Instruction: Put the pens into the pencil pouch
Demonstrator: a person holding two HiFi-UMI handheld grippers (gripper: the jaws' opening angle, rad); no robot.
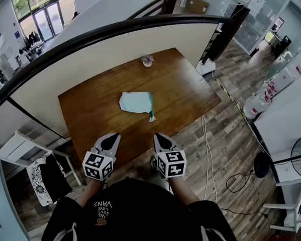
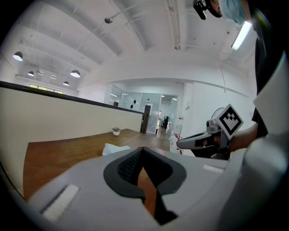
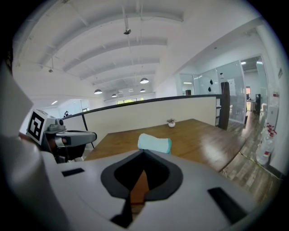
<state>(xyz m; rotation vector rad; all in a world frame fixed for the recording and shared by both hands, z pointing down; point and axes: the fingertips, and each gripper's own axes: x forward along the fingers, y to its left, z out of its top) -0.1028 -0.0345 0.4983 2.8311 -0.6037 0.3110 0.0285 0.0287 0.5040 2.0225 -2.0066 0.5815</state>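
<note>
- Holding your left gripper [image 1: 113, 137] over the near edge of the tabletop [image 1: 85, 109], you have its jaws clenched together with nothing between them.
- Your pale blue pencil pouch [image 1: 136, 102] lies mid-tabletop, ahead of both grippers and well apart from them; a small pot [image 1: 147, 61] stands near the far edge.
- Your right gripper [image 1: 160, 138] sits alongside, jaws likewise clenched and empty.

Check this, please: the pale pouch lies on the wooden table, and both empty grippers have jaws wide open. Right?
Not open: the left gripper and right gripper are shut, as each gripper view shows. The pouch does lie on the table.
</note>
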